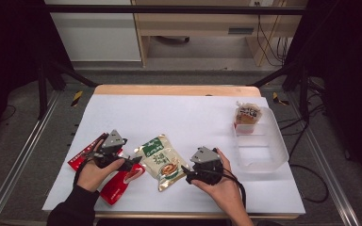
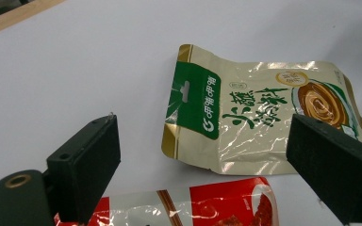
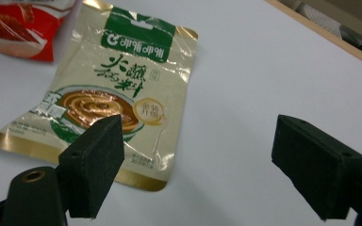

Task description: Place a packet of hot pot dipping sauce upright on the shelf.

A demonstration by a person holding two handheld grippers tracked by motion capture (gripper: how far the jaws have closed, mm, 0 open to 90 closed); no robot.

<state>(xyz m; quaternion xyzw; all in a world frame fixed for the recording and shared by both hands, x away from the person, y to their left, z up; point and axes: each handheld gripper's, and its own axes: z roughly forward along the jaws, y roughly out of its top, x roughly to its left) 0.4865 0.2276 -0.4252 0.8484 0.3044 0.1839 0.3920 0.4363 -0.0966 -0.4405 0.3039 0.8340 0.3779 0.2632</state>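
1. At the bottom of the high view two hands are seen, each closed around a black gripper with a grey three-cornered plate on top; the left gripper (image 1: 131,163) is held at lower left, the right gripper (image 1: 185,173) at lower centre.
2. Both pairs of jaws are held wide apart with nothing between the flat, matte, block-shaped pads.
3. Under the left hand a glossy red pouch (image 1: 122,181) is laid, its crinkled foil edge seen at the bottom of the left gripper view (image 2: 226,205).
4. Between the two grippers a flat, cream and gold sauce pouch (image 1: 162,161) with a green header is laid on the white sheet (image 1: 179,117); it is seen in the centre of the left gripper view (image 2: 254,122) and at upper left of the right gripper view (image 3: 113,84). Its surface is wrinkled and shiny, its corners rounded.
5. Bare white sheet is left above the pouch and between it and the tray.
6. At right of the high view a clear, rectangular plastic tray (image 1: 264,155) is set near the sheet's edge, with a small pouch (image 1: 247,115) standing in its far end.
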